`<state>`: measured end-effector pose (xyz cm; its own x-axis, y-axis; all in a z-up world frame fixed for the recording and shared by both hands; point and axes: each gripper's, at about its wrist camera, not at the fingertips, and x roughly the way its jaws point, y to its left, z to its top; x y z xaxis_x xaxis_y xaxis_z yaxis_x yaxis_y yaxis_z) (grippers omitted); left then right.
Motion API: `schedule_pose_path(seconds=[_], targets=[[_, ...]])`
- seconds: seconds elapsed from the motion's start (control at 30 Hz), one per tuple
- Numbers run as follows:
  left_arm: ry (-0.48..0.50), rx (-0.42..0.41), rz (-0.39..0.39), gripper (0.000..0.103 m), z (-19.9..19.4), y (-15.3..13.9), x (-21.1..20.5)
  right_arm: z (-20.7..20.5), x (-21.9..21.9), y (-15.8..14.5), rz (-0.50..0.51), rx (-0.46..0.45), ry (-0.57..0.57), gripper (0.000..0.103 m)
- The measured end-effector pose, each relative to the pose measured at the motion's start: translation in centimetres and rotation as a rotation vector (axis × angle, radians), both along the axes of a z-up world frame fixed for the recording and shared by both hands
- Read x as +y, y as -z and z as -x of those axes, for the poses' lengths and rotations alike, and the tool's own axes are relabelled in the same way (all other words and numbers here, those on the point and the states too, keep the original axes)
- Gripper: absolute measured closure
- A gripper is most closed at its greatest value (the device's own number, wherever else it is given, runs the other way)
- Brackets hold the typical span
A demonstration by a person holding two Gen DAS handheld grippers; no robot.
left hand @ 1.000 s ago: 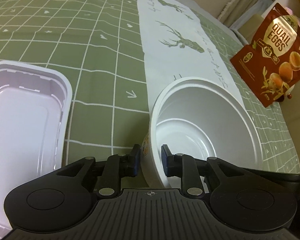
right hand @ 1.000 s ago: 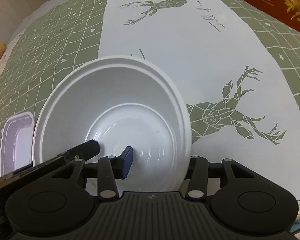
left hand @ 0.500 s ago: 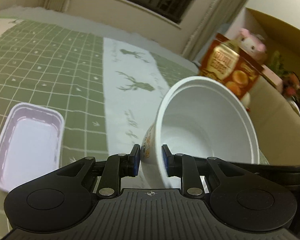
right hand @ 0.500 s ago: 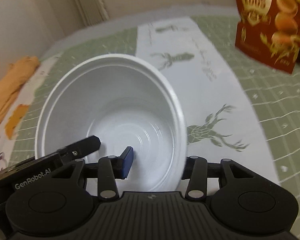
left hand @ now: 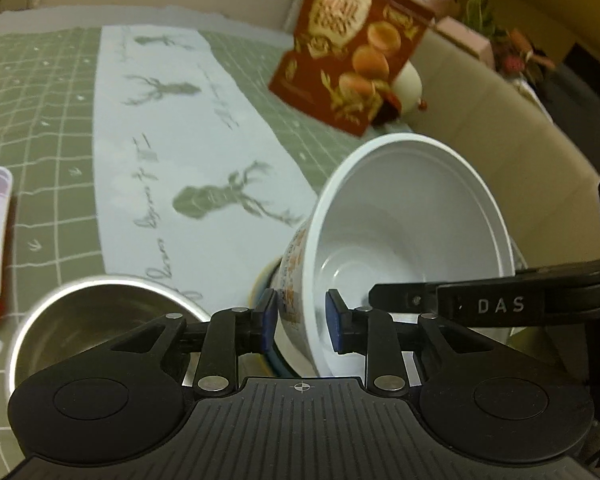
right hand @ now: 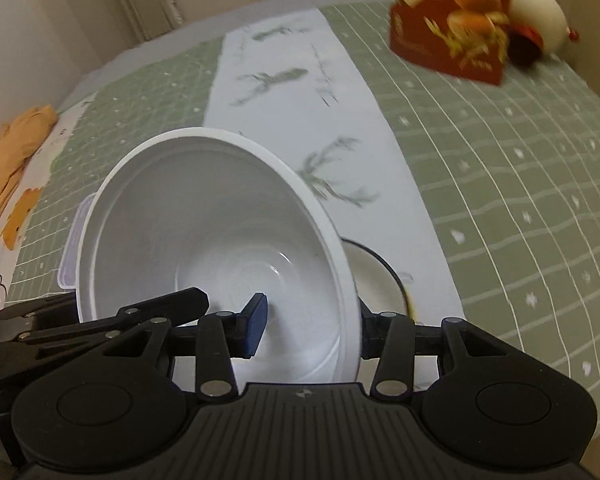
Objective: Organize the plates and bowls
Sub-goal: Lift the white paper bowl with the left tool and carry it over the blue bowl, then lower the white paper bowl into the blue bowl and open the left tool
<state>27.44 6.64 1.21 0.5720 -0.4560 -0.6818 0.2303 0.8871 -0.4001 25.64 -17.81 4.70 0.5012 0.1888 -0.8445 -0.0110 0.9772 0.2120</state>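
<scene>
your left gripper (left hand: 301, 316) pinches the wall of the white bowl (left hand: 412, 216), and your right gripper (right hand: 308, 330) pinches its opposite wall, so you hold it tilted in the air above the desk (left hand: 52, 120). a dark-rimmed bowl (right hand: 376, 280) sits on the desk just below it, and a metal bowl (left hand: 96, 312) stands to the left.

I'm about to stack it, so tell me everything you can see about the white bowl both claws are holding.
The white bowl is deep, round and empty, plastic-looking, with a rolled rim, ringed bottom and colourful print outside. It is held tilted above the table. The left claw and right claw each pinch its wall, one finger inside. Under it sits a dark-rimmed dish; contact is unclear.
</scene>
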Motion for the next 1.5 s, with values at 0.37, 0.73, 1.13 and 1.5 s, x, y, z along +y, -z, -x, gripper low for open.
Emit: schedule_pose_path(seconds=[0.37,0.73,1.13,1.5], targets=[[0.005,0.029,-0.064,0.076,-0.6,1.2,-0.5,-0.9,0.2,2.9,0.085,0.071,0.031,0.059],[0.046,0.038,-0.044,0.076,-0.8,1.1,-0.7,-1.0,-0.3,2.4,0.114,0.064,0.05,0.059],[0.031,0.04,-0.064,0.077,-0.8,1.2,-0.6,-0.4,0.1,1.8,0.169,0.04,0.043,0.059],[0.025,0.019,-0.049,0.078,-0.5,0.5,-0.1,-0.3,0.1,1.4,0.187,0.028,0.05,0.059]])
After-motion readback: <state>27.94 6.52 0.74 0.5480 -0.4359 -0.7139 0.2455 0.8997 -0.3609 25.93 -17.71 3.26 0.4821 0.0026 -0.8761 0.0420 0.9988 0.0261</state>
